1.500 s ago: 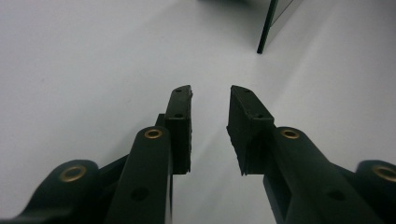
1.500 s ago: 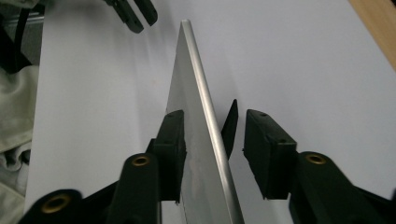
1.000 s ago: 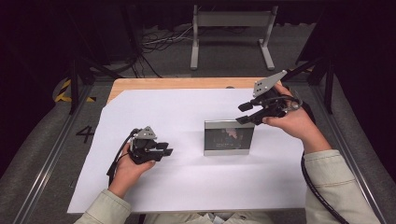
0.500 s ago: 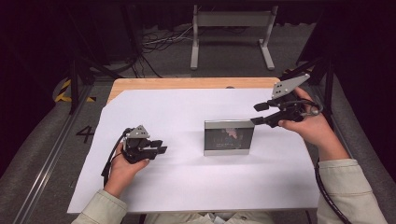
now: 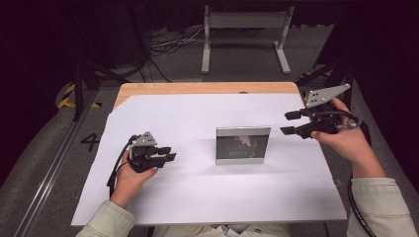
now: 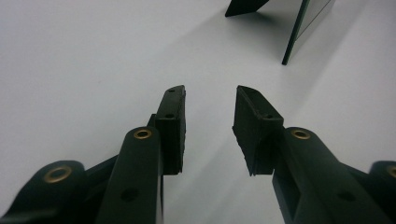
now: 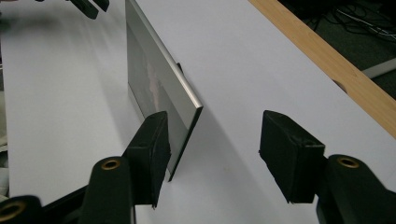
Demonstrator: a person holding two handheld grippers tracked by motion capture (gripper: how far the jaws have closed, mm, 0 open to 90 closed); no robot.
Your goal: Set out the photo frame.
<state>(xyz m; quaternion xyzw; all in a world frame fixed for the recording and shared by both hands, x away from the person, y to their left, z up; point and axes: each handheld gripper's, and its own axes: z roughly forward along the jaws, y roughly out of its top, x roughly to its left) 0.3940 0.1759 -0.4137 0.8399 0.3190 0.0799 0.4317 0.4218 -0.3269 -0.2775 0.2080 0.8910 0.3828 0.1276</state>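
A picture frame point(image 5: 242, 145) stands upright mid-sheet on the white table cover point(image 5: 197, 197). Right of it, the right gripper point(image 5: 290, 123) has just been opening, nothing between its jaws; left of it, the left gripper point(image 5: 167, 154) rests with jaws apart. The frame is probably light, rigid and glass-fronted, best pinched by a side edge.

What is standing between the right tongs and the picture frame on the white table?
Nothing visible. The right tongs are open and hang just off the right edge of the picture frame, apart from it. Between them lies bare white table. The left tongs rest far off on the frame's other side.
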